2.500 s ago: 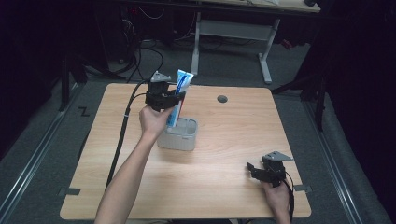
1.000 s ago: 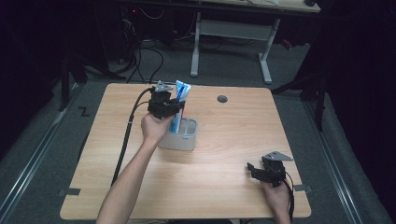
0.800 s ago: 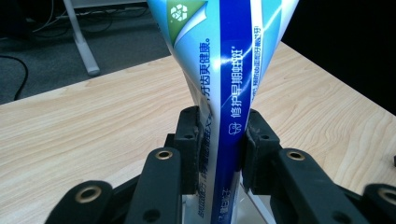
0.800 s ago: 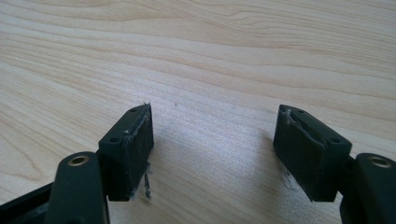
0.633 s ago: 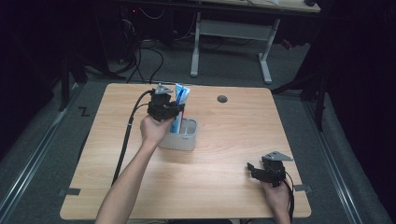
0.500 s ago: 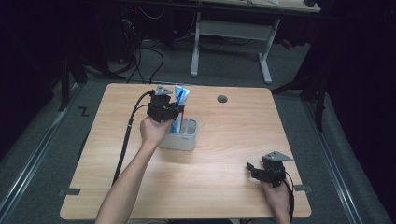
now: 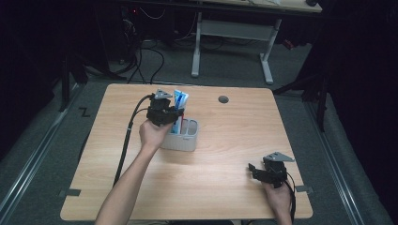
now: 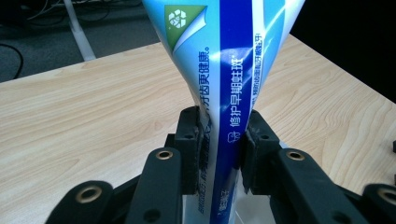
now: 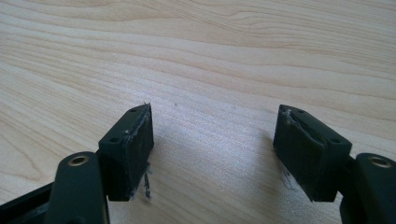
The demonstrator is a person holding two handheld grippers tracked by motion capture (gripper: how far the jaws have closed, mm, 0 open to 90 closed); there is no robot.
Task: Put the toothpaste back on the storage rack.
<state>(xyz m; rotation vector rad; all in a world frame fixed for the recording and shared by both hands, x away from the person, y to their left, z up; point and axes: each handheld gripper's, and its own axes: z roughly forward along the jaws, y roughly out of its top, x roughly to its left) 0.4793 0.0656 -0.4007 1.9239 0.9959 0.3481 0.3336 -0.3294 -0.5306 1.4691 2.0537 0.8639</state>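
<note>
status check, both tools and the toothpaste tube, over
Left tool shut on the toothpaste tube, tube upright over the grey organizer. Right tool open, empty, low over the table near its right edge. Nothing in the way.

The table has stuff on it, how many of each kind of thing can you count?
Toothpaste tube: 1, pinched in the left gripper
Grey holder: 1
Grippers: 2, counting the right gripper, open over the table
Total: 4
</note>
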